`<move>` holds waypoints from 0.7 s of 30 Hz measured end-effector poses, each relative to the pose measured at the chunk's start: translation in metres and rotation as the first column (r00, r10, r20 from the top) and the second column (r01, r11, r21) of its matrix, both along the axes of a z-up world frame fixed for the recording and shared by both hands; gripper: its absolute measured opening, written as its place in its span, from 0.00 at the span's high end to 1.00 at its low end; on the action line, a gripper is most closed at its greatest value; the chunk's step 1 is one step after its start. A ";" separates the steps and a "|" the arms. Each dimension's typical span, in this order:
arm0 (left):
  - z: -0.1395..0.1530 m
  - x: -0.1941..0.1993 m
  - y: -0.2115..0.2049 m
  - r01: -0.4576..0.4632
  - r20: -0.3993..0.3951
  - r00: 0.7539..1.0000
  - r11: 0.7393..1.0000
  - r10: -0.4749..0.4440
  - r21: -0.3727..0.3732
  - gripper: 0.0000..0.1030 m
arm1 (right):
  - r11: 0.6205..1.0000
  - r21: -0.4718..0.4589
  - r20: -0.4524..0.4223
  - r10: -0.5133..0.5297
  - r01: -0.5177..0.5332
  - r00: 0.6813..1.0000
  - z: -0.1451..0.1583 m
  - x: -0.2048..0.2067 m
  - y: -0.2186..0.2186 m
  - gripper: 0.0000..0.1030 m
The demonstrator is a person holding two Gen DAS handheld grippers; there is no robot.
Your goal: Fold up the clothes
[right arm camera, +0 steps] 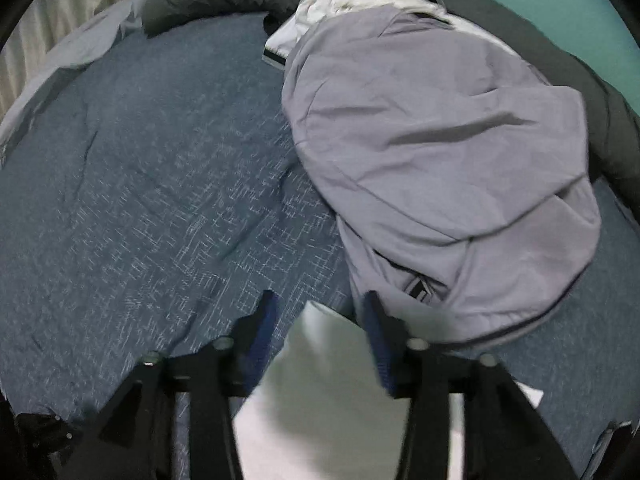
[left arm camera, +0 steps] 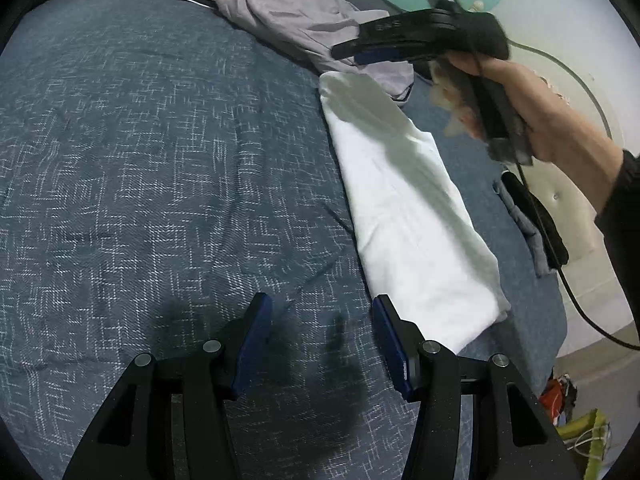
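Reach is what we weigh: the crumpled grey fabric jacket (right arm camera: 440,152) lies ahead and to the right of our right hand-held gripper (right arm camera: 320,312), its long axis running away toward the dark padded roll. Our right hand (left arm camera: 532,112) is nearer it. Both right and left hand-held gripper (left arm camera: 320,320) stand half open, gripping nothing; the folded white cloth (left arm camera: 408,200) rests on the blue patterned bed cover (left arm camera: 140,160) beneath. Blur hides the jacket's near hem and sleeves.
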State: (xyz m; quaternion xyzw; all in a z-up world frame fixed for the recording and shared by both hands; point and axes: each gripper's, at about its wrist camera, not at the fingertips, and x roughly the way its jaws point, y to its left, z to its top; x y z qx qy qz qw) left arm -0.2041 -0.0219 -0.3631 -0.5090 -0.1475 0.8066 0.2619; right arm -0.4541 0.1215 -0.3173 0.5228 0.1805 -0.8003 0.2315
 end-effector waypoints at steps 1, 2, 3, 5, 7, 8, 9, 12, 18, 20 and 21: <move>-0.001 0.001 -0.001 -0.001 0.002 1.000 1.000 0.001 0.000 0.45 | 1.000 0.011 0.007 0.008 -0.008 1.000 -0.004 -0.002 -0.003 0.51; -0.002 0.001 -0.001 -0.001 0.005 1.000 1.000 0.001 0.000 0.45 | 1.000 0.024 0.014 0.017 -0.017 1.000 -0.008 -0.003 -0.006 0.51; -0.002 0.001 -0.002 -0.001 0.008 1.000 1.000 0.001 0.003 0.45 | 0.999 0.042 0.016 0.028 -0.029 0.999 -0.013 -0.004 -0.009 0.51; -0.002 0.001 -0.003 -0.002 0.008 1.000 1.000 0.001 0.008 0.45 | 0.996 0.080 0.021 0.049 -0.050 0.999 -0.020 -0.004 -0.012 0.51; -0.001 0.001 -0.004 -0.001 0.006 1.000 1.000 0.001 0.011 0.45 | 0.990 0.115 0.027 0.080 -0.082 0.996 -0.026 -0.002 -0.015 0.55; 0.000 0.001 -0.004 -0.001 0.006 1.000 1.000 0.001 0.012 0.45 | 0.987 0.128 0.028 0.093 -0.096 0.995 -0.028 -0.001 -0.016 0.66; 0.000 0.001 -0.005 -0.002 0.007 1.000 1.000 0.002 0.013 0.45 | 0.986 0.131 0.033 0.102 -0.105 0.994 -0.029 0.000 -0.016 0.72; 0.000 0.002 -0.006 -0.004 0.009 1.000 1.000 0.004 0.011 0.45 | 0.989 0.111 0.039 0.098 -0.101 0.994 -0.029 0.001 -0.011 0.91; 0.002 0.003 -0.007 -0.004 0.006 1.000 1.000 0.004 0.015 0.45 | 1.000 0.017 -0.023 0.001 -0.001 1.000 -0.011 -0.008 0.010 0.97; 0.001 0.003 -0.007 -0.004 0.009 1.000 1.000 0.003 0.015 0.45 | 1.000 0.005 -0.032 -0.020 0.020 0.999 -0.010 -0.010 0.014 0.97; 0.000 0.002 -0.007 -0.003 0.010 1.000 1.000 0.003 0.015 0.45 | 1.000 0.002 -0.037 -0.029 0.029 0.999 -0.010 -0.012 0.015 0.97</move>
